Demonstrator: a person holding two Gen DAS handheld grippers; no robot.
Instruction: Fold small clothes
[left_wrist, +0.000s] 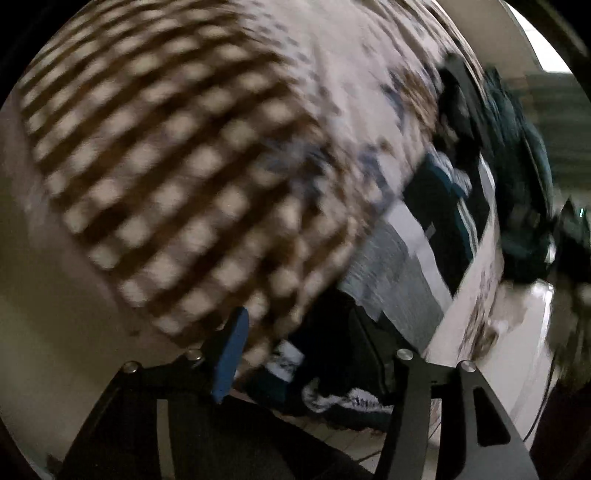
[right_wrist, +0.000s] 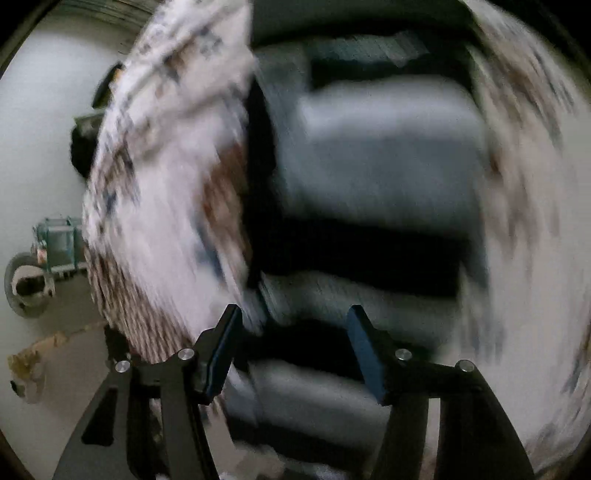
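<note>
Both views are motion-blurred. A garment with wide grey and black stripes (right_wrist: 369, 147) lies under my right gripper (right_wrist: 293, 350), whose blue pads (right_wrist: 221, 354) stand apart with nothing pinched between them. In the left wrist view the same striped garment (left_wrist: 399, 266) lies right of centre on a cloth with brown-and-white checks (left_wrist: 177, 177). My left gripper (left_wrist: 303, 354) hangs open above the edge of the checked cloth and a dark garment with white print (left_wrist: 343, 402). Its left pad (left_wrist: 231, 354) is clear of the fabric.
White cloth with blue and brown marks (right_wrist: 166, 184) flanks the striped garment on both sides. A heap of dark clothes (left_wrist: 517, 166) lies at the far right. On the floor at left stand a teal box (right_wrist: 59, 240), a round grey object (right_wrist: 26, 284) and a cardboard scrap (right_wrist: 29, 362).
</note>
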